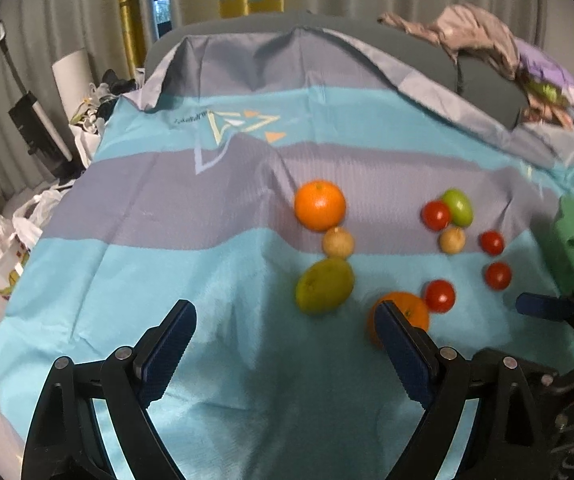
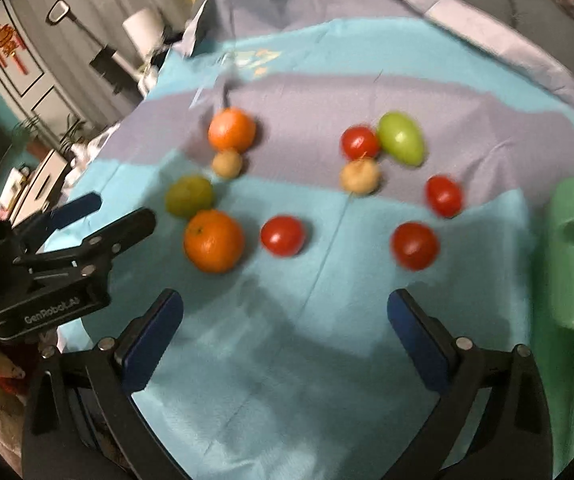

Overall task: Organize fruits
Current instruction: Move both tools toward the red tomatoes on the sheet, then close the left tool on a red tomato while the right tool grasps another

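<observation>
Fruits lie on a blue and grey striped cloth (image 1: pixel 167 208). On the left stand a far orange (image 1: pixel 320 205), a small tan fruit (image 1: pixel 338 242), a green-yellow fruit (image 1: pixel 324 286) and a near orange (image 1: pixel 407 312). On the right lie several red tomatoes (image 1: pixel 440 295), a bright green fruit (image 1: pixel 458 207) and a second tan fruit (image 1: pixel 452 239). My left gripper (image 1: pixel 285 322) is open and empty, its right finger in front of the near orange. My right gripper (image 2: pixel 285 312) is open and empty, above bare cloth, near a tomato (image 2: pixel 282 235) and the near orange (image 2: pixel 213 240).
A green plastic object (image 2: pixel 571 264) stands at the right edge of the cloth. Crumpled clothes (image 1: pixel 487 36) lie at the far right. Plastic bags (image 1: pixel 11 240) and a vacuum handle (image 1: pixel 27 108) are on the floor to the left. The left gripper shows in the right wrist view (image 2: pixel 103 216).
</observation>
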A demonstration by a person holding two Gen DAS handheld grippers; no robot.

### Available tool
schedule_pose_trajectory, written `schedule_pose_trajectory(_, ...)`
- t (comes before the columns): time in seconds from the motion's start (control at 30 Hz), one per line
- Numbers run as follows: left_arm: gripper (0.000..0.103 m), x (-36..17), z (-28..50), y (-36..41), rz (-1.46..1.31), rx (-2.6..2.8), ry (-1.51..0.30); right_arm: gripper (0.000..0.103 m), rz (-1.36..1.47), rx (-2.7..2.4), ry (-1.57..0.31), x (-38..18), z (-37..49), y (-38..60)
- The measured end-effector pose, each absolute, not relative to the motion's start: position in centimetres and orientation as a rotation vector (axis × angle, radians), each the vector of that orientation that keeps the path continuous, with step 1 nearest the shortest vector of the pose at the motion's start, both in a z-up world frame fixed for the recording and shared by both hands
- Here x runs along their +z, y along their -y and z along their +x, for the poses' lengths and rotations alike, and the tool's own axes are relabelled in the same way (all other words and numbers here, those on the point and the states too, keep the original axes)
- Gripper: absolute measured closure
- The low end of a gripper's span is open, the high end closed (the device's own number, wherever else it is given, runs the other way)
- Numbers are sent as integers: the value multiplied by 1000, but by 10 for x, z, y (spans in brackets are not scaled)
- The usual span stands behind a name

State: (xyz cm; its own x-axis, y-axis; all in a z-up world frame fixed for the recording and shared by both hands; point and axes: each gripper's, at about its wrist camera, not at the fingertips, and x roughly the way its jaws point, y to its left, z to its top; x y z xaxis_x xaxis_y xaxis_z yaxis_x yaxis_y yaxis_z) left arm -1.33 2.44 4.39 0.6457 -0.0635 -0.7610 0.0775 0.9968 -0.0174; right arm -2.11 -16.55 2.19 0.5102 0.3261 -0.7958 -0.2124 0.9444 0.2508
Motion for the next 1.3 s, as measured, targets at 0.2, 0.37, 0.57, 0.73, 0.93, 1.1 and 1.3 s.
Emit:
schedule_pose_trajectory(0.2,17,59,-16,-35,-116,-145,-830,31,193,288,-965,34,-19,173)
schedule_pose_trajectory(0.37,25,61,-15,-38,-158,-170,-833,65,225,241,-915,42,-17,183)
schedule_pose_trajectory(0.57,34,62,-16,-36,-186,-204,-846,66,255,250,-882,56,-21,196)
schedule_pose_trajectory(0.73,45,67,-10,-29,-206,-245,-870,65,244,200,-895,70,-12,200)
schedule_pose_trajectory(0.93,60,73,23,-6,-211,-363,-959,72,210,191,-954,64,9,200)
schedule_pose_trajectory(1.1,64,68,33,24,-156,-452,-1013,78,206,167,-1002,47,18,202)
schedule_pose_trajectory(1.3,66,49,35,48,-60,-516,-1082,86,235,157,-1043,33,22,205)
